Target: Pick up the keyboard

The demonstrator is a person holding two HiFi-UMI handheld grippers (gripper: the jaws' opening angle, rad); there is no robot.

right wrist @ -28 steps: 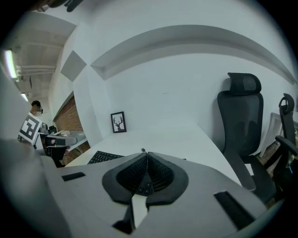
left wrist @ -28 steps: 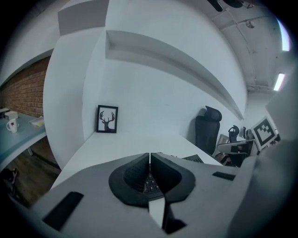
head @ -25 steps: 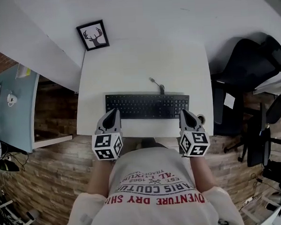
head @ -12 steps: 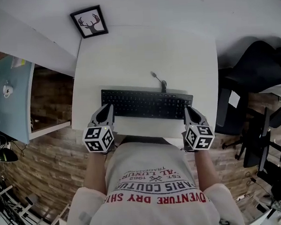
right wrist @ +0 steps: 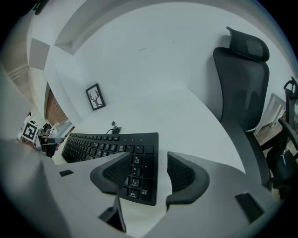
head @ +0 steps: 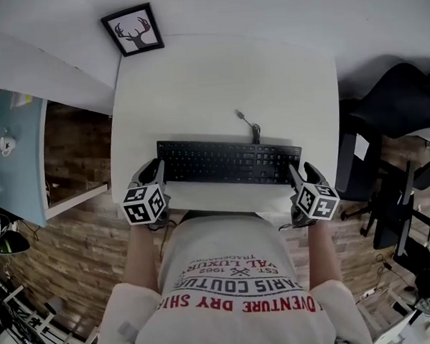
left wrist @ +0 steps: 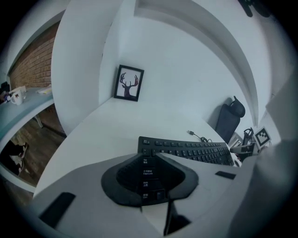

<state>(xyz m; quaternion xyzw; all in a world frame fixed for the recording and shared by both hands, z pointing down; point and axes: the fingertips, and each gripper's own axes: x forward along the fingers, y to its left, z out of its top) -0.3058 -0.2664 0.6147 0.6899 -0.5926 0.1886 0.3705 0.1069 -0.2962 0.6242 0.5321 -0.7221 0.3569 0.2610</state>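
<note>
A black keyboard (head: 229, 162) lies across the near part of the white table (head: 217, 74), its cable (head: 248, 123) running off the far edge. My left gripper (head: 149, 180) is at its left end; in the left gripper view the jaws (left wrist: 152, 157) are opening, still only a narrow slit through which the keyboard's (left wrist: 191, 149) leftmost keys show. My right gripper (head: 305, 177) is at the right end. Its jaws (right wrist: 149, 158) are opening and stand wide. One finger hangs over the keyboard's (right wrist: 102, 144) number pad, the other beyond the edge. Neither pad presses.
A framed deer picture (head: 132, 29) leans at the table's far left corner. A black office chair (head: 398, 100) stands right of the table. A light blue desk (head: 13, 164) is off to the left over a brick-patterned floor. The person's torso fills the near edge.
Both grippers have sunk and slid outward from the keyboard's front corners to its two ends. The right jaws have spread apart.
</note>
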